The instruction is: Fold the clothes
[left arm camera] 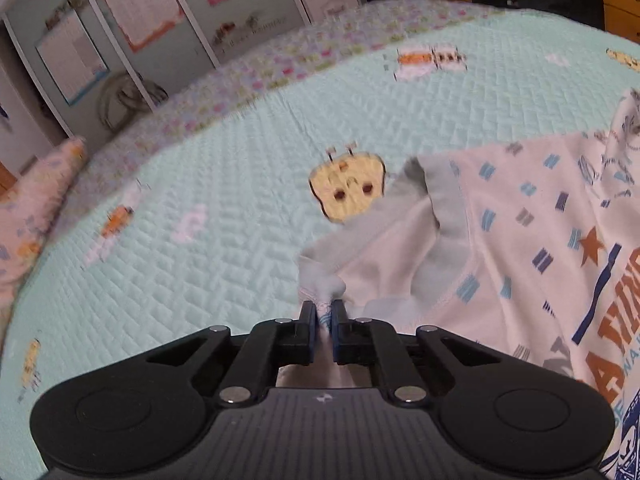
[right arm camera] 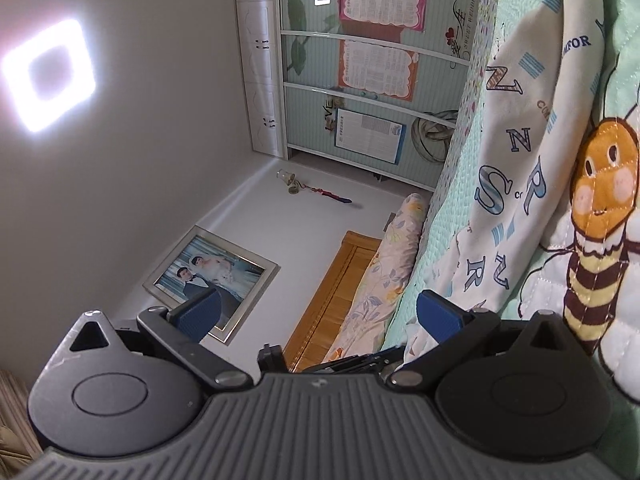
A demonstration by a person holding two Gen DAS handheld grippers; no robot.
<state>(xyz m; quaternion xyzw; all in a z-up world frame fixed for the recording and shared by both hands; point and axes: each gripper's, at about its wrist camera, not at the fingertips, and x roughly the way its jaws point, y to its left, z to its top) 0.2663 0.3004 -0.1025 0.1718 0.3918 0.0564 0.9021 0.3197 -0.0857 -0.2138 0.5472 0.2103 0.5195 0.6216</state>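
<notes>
A white printed shirt [left arm camera: 532,232] with blue dashes, an orange star and a grey collar lies on the mint quilted bedspread [left arm camera: 200,216], at the right of the left wrist view. My left gripper [left arm camera: 324,316] is shut on a bunched edge of the shirt near the collar. In the right wrist view, which is rolled sideways, the shirt [right arm camera: 516,148] shows letter prints and stretches along the bedspread [right arm camera: 448,216]. My right gripper [right arm camera: 320,312] stands open with nothing between its blue pads [right arm camera: 440,318]; its right finger is beside the shirt's edge.
A floral pillow [left arm camera: 36,208] lies at the bed's left end. A wardrobe with posters [left arm camera: 140,12] stands behind the bed. A wooden headboard [right arm camera: 336,296], a framed photo [right arm camera: 212,276] and a ceiling light [right arm camera: 48,76] appear in the right wrist view.
</notes>
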